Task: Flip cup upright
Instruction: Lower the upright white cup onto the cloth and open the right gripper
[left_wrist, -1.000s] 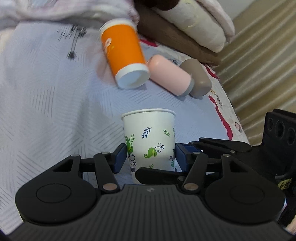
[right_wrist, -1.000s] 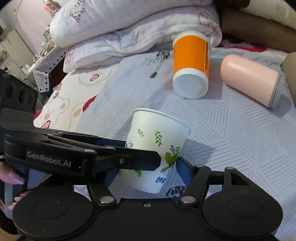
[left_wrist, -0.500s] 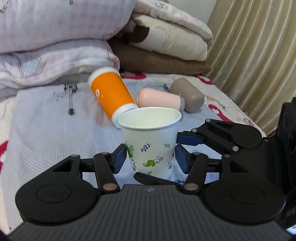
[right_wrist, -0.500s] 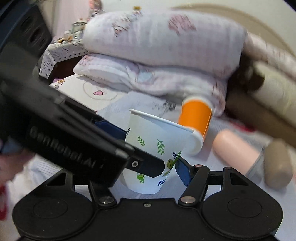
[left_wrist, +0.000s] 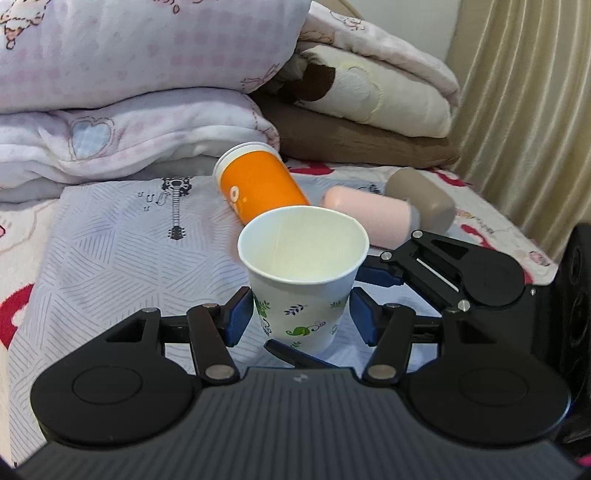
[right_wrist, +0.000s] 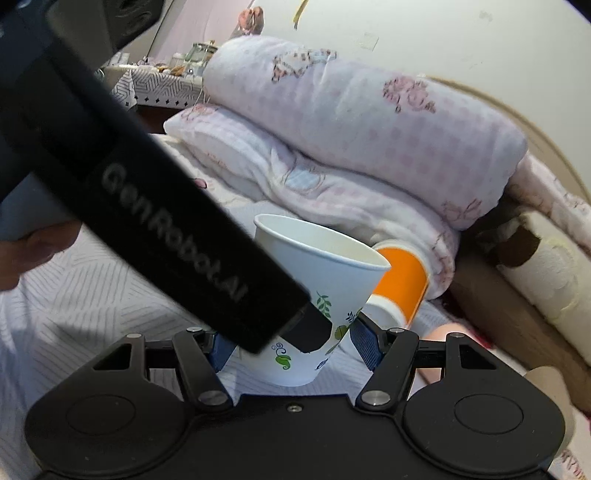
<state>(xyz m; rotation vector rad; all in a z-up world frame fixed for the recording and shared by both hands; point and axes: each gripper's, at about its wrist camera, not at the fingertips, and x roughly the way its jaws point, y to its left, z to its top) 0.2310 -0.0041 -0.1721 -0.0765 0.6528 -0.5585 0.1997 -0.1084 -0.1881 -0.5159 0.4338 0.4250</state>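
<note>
Leaf-printed paper cup (left_wrist: 301, 280) mouth-up between both grippers' jaws, "GenRobot.AI" lettering (right_wrist: 173, 236) beside it

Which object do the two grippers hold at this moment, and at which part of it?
Both the left gripper and the right gripper grip the white paper cup with green leaf print at its lower wall, near the base, mouth up.

- An orange cup (left_wrist: 258, 186) is lying on its side on the grey patterned bedsheet (left_wrist: 92, 258).
- A pink cup (left_wrist: 369, 212) and a taupe cup (left_wrist: 424, 201) are lying beside it.
- Folded pink quilts (left_wrist: 129, 92) are sitting stacked behind.
- A beige curtain (left_wrist: 535, 110) is hanging at right.
</note>
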